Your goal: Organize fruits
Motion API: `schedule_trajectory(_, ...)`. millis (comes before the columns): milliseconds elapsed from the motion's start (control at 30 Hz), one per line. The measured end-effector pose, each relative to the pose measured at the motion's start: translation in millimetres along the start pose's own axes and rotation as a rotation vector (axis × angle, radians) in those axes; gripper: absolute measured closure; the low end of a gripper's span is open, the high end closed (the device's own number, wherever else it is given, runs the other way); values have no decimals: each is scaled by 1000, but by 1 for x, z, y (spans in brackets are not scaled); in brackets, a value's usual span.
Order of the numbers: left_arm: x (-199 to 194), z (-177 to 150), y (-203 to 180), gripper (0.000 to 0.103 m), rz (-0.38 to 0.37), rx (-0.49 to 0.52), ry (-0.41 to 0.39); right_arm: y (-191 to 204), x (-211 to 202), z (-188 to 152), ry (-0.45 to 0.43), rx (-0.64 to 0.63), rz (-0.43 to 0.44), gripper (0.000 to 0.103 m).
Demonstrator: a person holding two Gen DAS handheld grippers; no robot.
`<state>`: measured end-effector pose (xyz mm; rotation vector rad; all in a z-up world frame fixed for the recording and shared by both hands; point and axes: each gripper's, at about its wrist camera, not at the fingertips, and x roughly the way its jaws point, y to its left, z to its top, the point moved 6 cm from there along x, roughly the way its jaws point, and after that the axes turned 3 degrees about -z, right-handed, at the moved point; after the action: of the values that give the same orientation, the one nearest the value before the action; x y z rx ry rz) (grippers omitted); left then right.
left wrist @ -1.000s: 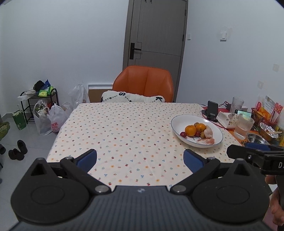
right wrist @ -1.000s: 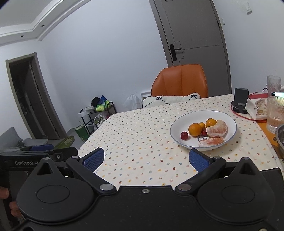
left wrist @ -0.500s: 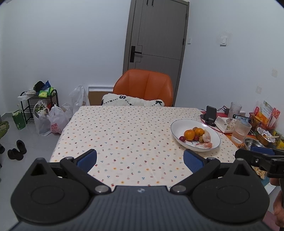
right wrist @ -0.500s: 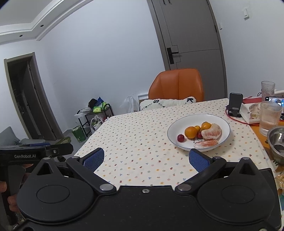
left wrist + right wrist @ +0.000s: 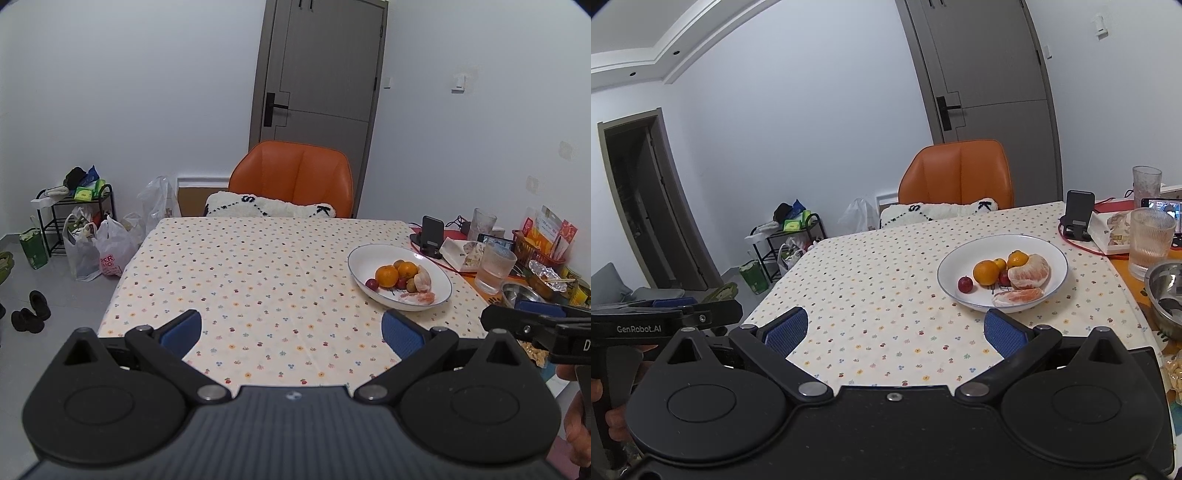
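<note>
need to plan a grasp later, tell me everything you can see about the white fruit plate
The white plate is a shallow, glossy oval dish, ceramic by its look, with a thin dark rim line. It sits flat on the dotted tablecloth, right of centre. It holds oranges, small red fruits and peeled citrus pieces. Neither tool touches it.

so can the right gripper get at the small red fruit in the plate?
Probably yes. The right gripper is open, and the red fruit sits apart on the plate's near-left side with only bare tablecloth between.
</note>
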<state>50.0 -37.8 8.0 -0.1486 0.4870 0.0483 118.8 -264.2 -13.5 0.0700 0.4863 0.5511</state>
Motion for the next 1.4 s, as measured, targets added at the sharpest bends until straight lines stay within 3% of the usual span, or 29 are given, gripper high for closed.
schedule_trajectory(1400,-1,-4,-4,0,-6,11,28,-1,2,-3,16,-5,-15,0)
